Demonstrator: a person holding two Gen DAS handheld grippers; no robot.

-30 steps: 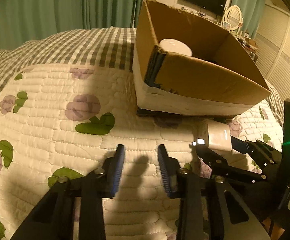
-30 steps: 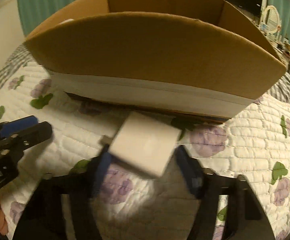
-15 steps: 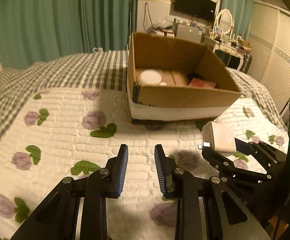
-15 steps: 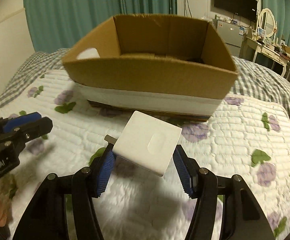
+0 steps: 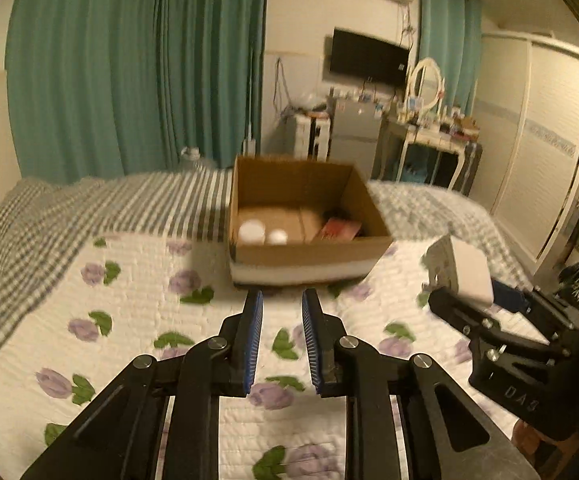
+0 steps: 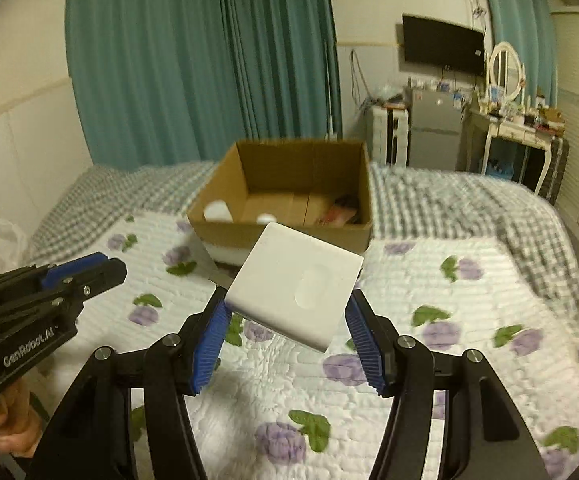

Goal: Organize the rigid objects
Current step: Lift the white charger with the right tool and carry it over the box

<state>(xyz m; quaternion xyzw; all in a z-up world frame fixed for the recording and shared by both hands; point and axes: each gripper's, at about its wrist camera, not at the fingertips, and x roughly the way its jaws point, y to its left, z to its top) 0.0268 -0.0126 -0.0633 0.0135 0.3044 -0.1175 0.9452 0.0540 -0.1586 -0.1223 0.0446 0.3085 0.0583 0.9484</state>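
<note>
Bedroom, floral quilt point(image 6: 429, 280) under both tools. White charger block point(image 6: 295, 284) held tilted in right gripper point(image 6: 289, 334), short of cardboard box point(image 6: 285, 196). Left gripper point(image 5: 281, 340) empty, jaws narrowly apart. Risk: corner-heavy pinch may let block twist free onto bedding.
</note>
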